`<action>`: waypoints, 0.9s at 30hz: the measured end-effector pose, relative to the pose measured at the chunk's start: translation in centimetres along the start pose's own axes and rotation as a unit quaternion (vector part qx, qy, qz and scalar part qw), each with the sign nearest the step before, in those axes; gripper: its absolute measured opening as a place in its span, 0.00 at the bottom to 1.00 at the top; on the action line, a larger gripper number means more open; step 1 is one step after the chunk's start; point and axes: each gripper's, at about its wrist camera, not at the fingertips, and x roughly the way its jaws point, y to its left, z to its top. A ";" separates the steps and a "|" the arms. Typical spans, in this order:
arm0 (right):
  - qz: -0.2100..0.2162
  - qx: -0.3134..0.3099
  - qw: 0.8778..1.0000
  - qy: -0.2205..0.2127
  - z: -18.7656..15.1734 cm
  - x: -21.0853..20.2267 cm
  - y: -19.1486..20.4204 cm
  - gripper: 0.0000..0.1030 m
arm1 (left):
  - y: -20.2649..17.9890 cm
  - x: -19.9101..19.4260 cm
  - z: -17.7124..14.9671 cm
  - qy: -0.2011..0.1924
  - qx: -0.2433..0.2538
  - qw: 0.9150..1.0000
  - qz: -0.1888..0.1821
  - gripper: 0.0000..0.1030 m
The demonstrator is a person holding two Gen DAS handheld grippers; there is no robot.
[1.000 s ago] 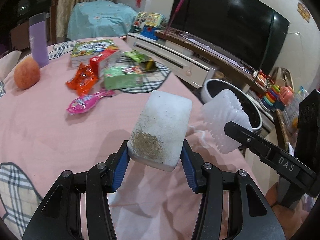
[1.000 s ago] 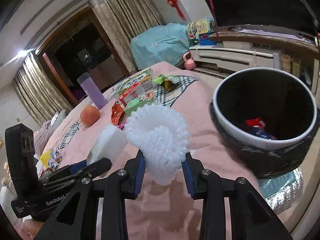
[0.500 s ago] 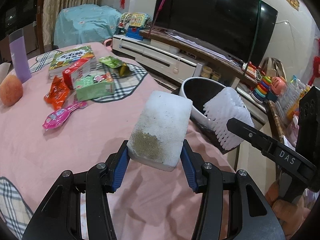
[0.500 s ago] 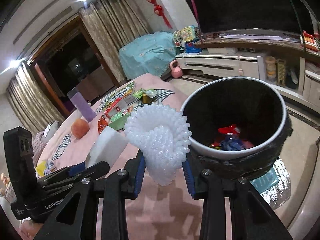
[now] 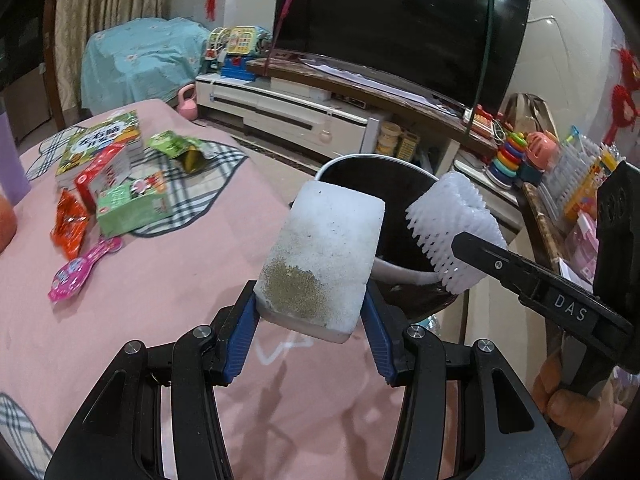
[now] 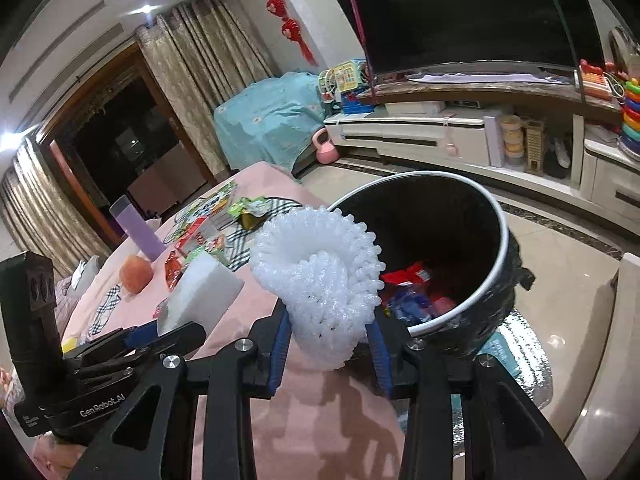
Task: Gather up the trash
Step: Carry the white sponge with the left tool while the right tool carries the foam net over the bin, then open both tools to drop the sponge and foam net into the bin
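Both loads nearer bin [image 6: 500, 256] | wrappers [image 5: 72, 232] litter table [image 5: 160, 300]

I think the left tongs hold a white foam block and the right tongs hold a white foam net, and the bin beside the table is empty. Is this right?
Not quite: the bin is not empty. The right wrist view shows red and blue wrappers inside. The left tongs do hold the foam block, the right tongs the foam net.

1. My left gripper [image 5: 312, 316] squeezes a white foam block [image 5: 326, 256] with a brown dirty spot.
2. My right gripper [image 5: 472, 248] holds a white foam net [image 5: 452, 232] over the black bin [image 5: 400, 208].
3. Snack packs [image 5: 120, 200] lie near the pink table's [image 5: 180, 300] far edge.
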 end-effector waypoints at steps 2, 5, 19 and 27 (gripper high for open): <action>-0.003 0.002 1.000 0.000 0.1 0.0 -0.3 0.37 | -0.4 0.3 0.3 0.003 0.006 1.000 -0.001 0.48; -0.008 0.005 1.000 0.000 0.5 0.0 -1.1 0.37 | -1.0 0.9 0.8 0.007 0.012 1.000 -0.001 0.49; -0.030 0.000 0.999 0.033 3.4 1.6 -3.8 0.38 | -4.1 4.8 4.3 0.035 0.039 0.998 -0.018 0.50; -0.037 -0.006 0.998 0.041 5.1 2.2 -4.9 0.38 | -5.2 7.0 5.5 0.050 0.045 0.998 -0.019 0.50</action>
